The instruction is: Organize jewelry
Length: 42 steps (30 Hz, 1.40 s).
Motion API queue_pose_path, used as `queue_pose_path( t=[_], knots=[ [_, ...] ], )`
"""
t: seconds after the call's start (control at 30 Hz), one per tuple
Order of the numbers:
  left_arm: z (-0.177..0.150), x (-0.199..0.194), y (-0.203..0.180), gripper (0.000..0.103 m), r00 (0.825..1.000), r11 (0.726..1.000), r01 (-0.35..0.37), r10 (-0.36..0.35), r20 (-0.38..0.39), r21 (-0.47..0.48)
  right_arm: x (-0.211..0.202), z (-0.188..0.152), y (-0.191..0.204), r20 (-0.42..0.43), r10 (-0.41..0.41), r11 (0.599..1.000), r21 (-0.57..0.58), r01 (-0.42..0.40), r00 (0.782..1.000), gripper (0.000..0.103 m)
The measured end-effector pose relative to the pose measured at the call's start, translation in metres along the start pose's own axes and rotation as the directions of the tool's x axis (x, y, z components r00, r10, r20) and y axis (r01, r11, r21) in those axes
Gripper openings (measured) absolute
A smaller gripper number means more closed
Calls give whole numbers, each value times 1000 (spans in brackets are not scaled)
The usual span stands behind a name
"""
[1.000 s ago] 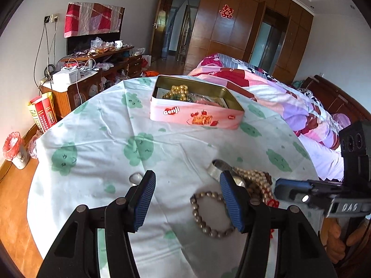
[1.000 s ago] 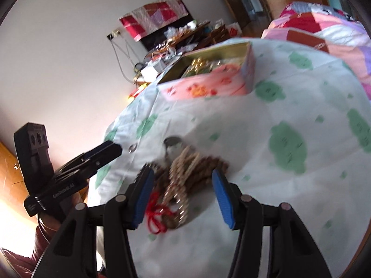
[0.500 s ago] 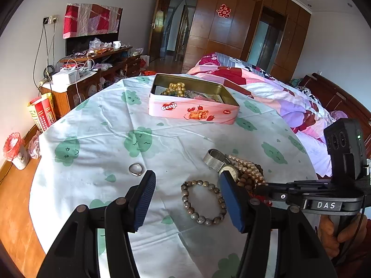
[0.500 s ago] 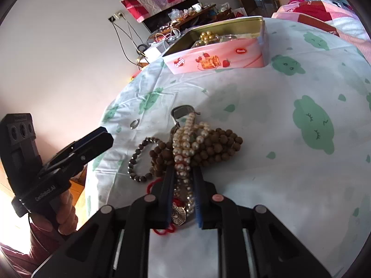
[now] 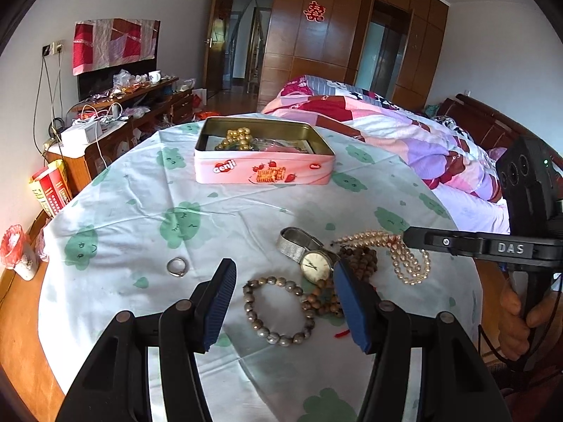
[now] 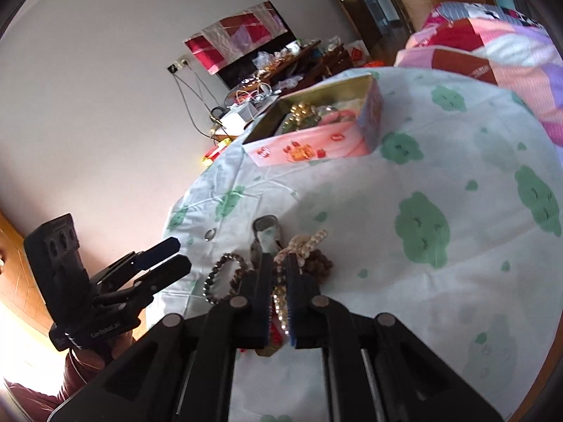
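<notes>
Hanging in loops from the right tool (image 5: 404, 240), the pearl strand (image 5: 408, 263) is pinched between pads that have just been closing and now stand nearly together, the beads caught in the narrow gap, as the right wrist view shows. In the left wrist view one end of the strand trails leftward toward the brown wooden beads (image 5: 359, 256) and the wristwatch (image 5: 315, 263), so part of it seems to lie on the heap while the rest dangles clear of the counter (image 5: 140, 211). The relation that matters is where the pink tin (image 5: 264, 172) lies from this tool: it sits well apart, farther up the counter and off to the tool's left, open-topped, its long side facing the person, with gold beads (image 5: 237, 139) already inside. The carry would therefore run forward and leftward over bare cloth, and I judge that the strand's trailing end could drag the wooden beads or the watch along if they are tangled. The left tool (image 5: 283, 302) stands wide with nothing between its pads, hovering above the grey stone bracelet (image 5: 279, 311), which lies flat as a ring just in front of it; the small ring (image 5: 177, 267) lies alone to its left. Of the two, the left tool looks the more squarely lined up with the tin, but the right one has the load.
</notes>
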<state>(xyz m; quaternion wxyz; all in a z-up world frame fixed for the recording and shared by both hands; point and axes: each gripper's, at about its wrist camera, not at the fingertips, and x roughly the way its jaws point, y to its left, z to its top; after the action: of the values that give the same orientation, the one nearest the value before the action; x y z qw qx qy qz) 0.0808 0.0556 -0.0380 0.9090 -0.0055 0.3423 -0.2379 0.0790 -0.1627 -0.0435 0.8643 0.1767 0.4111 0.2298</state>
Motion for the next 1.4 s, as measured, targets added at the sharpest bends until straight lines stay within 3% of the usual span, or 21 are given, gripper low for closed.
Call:
queue_pose_path(
  t=[0.17, 0.37, 0.5, 0.6, 0.67, 0.97, 1.03, 1.07, 1.27, 1.4],
  knots=[
    [3, 1, -14, 58, 999, 998, 47, -47, -3, 39, -6, 2, -18, 34, -59, 998, 35, 57, 998, 10],
    [13, 15, -50, 58, 985, 976, 173, -171, -25, 131, -10, 3, -34, 31, -157, 987, 48, 155, 987, 10],
    [16, 34, -71, 58, 981, 962, 191, -179, -75, 195, -9, 1, -42, 13, -149, 985, 87, 148, 989, 12],
    [16, 49, -75, 48, 973, 958, 213, -191, -130, 192, -12, 1, -48, 12, -131, 984, 120, 129, 991, 12],
    [15, 53, -77, 48, 967, 950, 236, -208, -148, 204, -15, 2, -49, 21, -134, 984, 119, 131, 991, 12],
    [11, 71, -70, 47, 977, 960, 121, -71, -199, 253, -24, 4, -54, 48, -136, 983, 131, 128, 990, 12],
    [11, 72, -68, 39, 976, 963, 107, -54, -211, 247, -24, 4, -56, 48, -133, 983, 136, 125, 990, 12],
    [10, 74, -66, 26, 973, 965, 108, -53, -224, 239, -23, 4, -57, 49, -132, 982, 139, 124, 990, 12],
    [5, 76, -73, 23, 975, 953, 95, -31, -218, 288, -24, 4, -59, 49, -132, 981, 151, 124, 990, 12],
    [15, 72, -54, 18, 977, 979, 124, -93, -190, 160, -25, 4, -59, 50, -132, 980, 157, 122, 990, 12]
  ],
)
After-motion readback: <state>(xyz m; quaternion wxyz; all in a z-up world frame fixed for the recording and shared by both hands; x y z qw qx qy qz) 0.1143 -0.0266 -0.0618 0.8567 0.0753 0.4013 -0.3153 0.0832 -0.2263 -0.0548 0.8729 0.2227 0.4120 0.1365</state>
